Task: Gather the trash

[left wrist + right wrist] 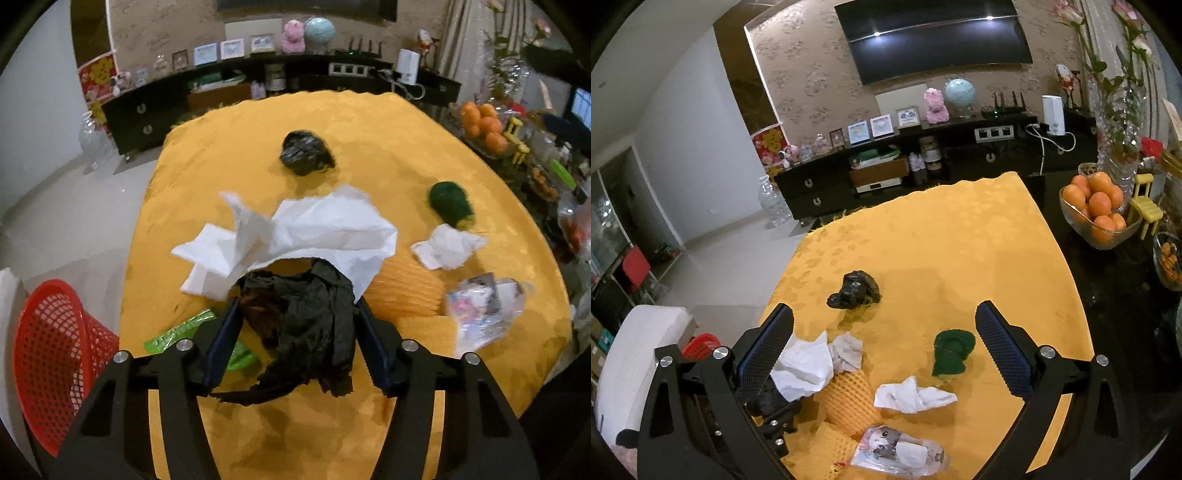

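Yellow tablecloth (pixel 369 125); red basket (pixel 55 354)

Red basket (pixel 55 365) partly cut off by frame edge.

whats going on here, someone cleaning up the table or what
Someone is clearing trash off a yellow table. The left hand-held gripper is shut on a crumpled black bag with white tissue draped over it. The right hand-held gripper hangs open and empty above the table. A red basket waits at the left edge. Another black wad, a green wad, tissue and a plastic wrapper are not yet collected.
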`<action>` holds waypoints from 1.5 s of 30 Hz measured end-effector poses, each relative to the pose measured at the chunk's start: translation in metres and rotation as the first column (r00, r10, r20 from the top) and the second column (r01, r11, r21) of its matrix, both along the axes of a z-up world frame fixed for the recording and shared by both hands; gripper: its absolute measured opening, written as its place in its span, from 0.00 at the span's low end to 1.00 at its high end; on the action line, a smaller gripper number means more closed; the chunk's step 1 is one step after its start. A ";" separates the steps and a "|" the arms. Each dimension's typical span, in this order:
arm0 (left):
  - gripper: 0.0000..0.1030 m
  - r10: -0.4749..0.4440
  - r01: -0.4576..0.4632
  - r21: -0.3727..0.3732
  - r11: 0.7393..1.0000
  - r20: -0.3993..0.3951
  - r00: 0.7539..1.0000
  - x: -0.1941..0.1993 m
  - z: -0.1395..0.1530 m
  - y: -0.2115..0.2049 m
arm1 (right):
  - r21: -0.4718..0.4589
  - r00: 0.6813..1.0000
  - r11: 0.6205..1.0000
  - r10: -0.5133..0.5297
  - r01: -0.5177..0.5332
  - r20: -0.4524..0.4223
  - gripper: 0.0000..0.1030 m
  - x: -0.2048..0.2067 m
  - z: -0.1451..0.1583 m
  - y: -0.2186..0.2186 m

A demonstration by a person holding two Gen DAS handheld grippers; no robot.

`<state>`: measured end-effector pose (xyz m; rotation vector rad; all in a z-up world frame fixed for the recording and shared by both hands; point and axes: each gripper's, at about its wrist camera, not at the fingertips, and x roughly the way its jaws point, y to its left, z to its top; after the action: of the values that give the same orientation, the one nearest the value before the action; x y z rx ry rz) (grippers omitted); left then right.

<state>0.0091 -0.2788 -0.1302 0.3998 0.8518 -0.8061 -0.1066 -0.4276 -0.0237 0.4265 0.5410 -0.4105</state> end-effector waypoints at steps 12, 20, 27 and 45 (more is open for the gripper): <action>0.56 -0.090 0.101 -0.142 0.985 0.082 0.993 -0.027 0.062 0.028 | 0.003 1.000 1.000 0.011 -0.011 -0.016 0.93 0.003 -0.005 0.000; 0.56 -0.082 0.093 -0.136 0.986 0.085 0.993 -0.025 0.060 0.031 | 0.201 0.985 0.964 0.174 -0.172 0.010 0.93 0.027 -0.025 0.013; 0.56 -0.115 0.129 -0.133 0.983 0.107 0.988 -0.031 0.060 0.028 | 0.308 0.953 0.904 0.302 -0.296 0.029 0.93 0.049 -0.037 0.035; 0.57 -0.175 0.197 -0.143 0.970 0.149 0.973 -0.045 0.063 0.029 | 0.444 0.910 0.805 0.410 -0.392 0.062 0.10 0.065 -0.052 0.042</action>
<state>-0.0359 -0.2494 -0.0672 0.3939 0.6247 -1.0019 -0.0411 -0.3858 -0.0760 0.7321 0.7482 0.1281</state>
